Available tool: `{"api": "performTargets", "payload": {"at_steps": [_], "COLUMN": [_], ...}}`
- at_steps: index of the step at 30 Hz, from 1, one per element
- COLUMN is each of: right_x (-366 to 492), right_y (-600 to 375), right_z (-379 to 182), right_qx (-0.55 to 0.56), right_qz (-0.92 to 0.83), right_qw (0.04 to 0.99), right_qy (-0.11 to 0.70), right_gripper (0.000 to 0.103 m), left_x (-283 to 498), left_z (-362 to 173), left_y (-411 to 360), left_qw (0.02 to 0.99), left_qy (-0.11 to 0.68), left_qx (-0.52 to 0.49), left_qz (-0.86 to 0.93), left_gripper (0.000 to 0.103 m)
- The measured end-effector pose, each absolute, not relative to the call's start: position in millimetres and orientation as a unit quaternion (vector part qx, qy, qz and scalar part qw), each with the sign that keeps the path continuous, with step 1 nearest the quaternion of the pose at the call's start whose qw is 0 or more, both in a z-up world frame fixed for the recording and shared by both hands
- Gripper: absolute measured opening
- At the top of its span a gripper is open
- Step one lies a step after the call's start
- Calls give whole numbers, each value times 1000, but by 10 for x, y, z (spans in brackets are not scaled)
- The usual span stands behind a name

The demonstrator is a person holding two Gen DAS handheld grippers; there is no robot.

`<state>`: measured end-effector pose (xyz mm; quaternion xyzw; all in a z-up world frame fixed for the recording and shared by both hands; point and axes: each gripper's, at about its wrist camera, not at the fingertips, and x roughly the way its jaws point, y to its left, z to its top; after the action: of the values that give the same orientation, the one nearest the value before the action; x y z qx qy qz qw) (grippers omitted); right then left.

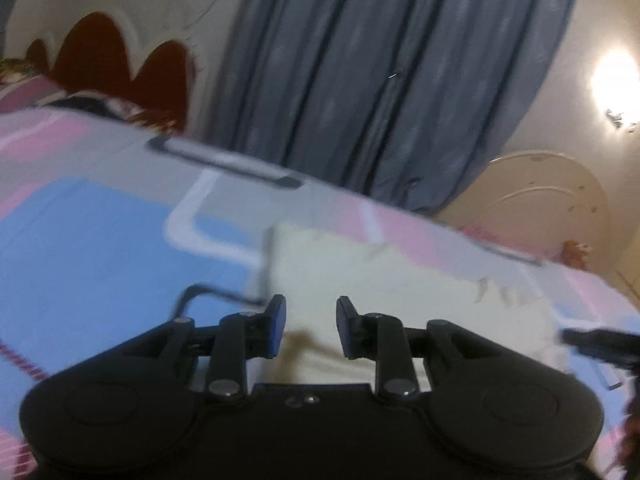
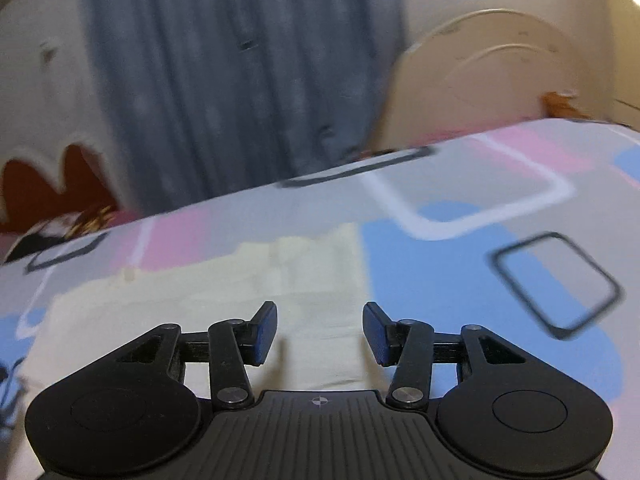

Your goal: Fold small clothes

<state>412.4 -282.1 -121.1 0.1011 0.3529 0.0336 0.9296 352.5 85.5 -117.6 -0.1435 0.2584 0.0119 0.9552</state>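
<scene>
Your left gripper (image 1: 310, 326) hangs over the bed with its jaws parted by a clear gap and nothing between the blue pads; the pale fabric shows straight through the space. The cream garment (image 1: 380, 280) lies flat on the patterned bedsheet (image 1: 100, 248), spread ahead of and under the left fingertips, its left edge running just beside the left pad. Whether the pads brush the cloth you cannot tell, since the picture is smeared with motion blur.

Your right gripper (image 2: 320, 332) also stands open, wider than the left, with no cloth caught in it. In the right wrist view the same cream garment (image 2: 240, 280) stretches from below the fingers away to the left, and its right edge falls roughly in line with the gap between the jaws. Its far edge looks stepped and uneven, as if layers overlap, but blur hides the detail.

The bedsheet (image 2: 460, 264) carries blue, pink and grey blocks with white and dark rounded rectangles. Beyond the bed hangs a grey-blue curtain (image 1: 380, 80), with a cream arched board (image 1: 540, 196) to its right and a dark red scalloped shape (image 1: 112, 56) to its left. At the right edge of the left wrist view, a dark piece of the other gripper (image 1: 600, 346) reaches in over the sheet.
</scene>
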Motion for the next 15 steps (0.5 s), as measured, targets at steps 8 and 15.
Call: {"api": "performTargets", "payload": {"at_steps": [8, 15], "right_x": [4376, 4405], "right_y": [-2333, -2623], "right_z": [-1479, -1681], "right_qx": [23, -6], "right_qz": [89, 45], "right_qw": [918, 921], "right_qy": [385, 386], "right_gripper": [48, 48], "left_x": [4172, 4144], "left_z": [-1528, -1608], "left_y": [572, 743], "left_qw": [940, 937], "left_qy": [321, 331], "left_qx": [-113, -111], "left_qz": [-7, -13], "left_gripper": [29, 22]}}
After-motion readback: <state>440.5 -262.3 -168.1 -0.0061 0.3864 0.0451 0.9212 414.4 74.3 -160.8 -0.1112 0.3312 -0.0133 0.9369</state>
